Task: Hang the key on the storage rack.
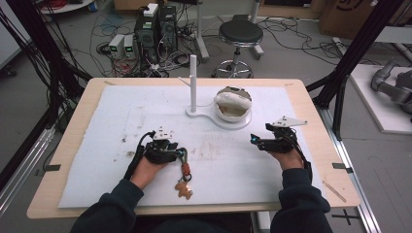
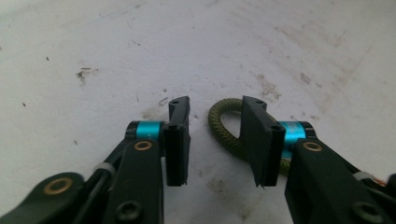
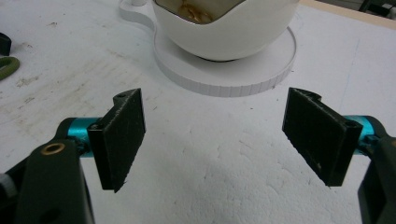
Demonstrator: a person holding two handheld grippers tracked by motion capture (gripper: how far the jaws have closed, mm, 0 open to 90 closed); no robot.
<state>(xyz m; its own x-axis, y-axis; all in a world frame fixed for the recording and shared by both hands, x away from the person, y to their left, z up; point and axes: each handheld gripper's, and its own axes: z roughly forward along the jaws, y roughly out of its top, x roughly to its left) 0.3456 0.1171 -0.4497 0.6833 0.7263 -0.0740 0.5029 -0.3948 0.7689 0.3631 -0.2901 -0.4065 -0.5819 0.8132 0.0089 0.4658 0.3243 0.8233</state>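
A keychain lies on the white mat: an olive cord loop point(image 2: 218, 125), an orange link point(image 1: 185, 169), and a brown bear-shaped charm point(image 1: 184, 190) nearest the front edge. My left gripper point(image 1: 176, 151) point(image 2: 215, 105) sits low over the cord loop's end. The loop lies in the gap against the right-hand jaw, partly hidden behind it, while the other jaw stands apart from it. Farther right, my right gripper point(image 1: 257, 141) point(image 3: 215, 100) is wide open above bare mat, facing the white bowl point(image 3: 224, 28).
A white stand point(image 1: 193, 82) with an upright post and a side peg rises at the mat's far middle. Its round base point(image 3: 243, 70) carries the white bowl point(image 1: 233, 104). The mat point(image 1: 121, 111) has brown stains. Table edges lie all around.
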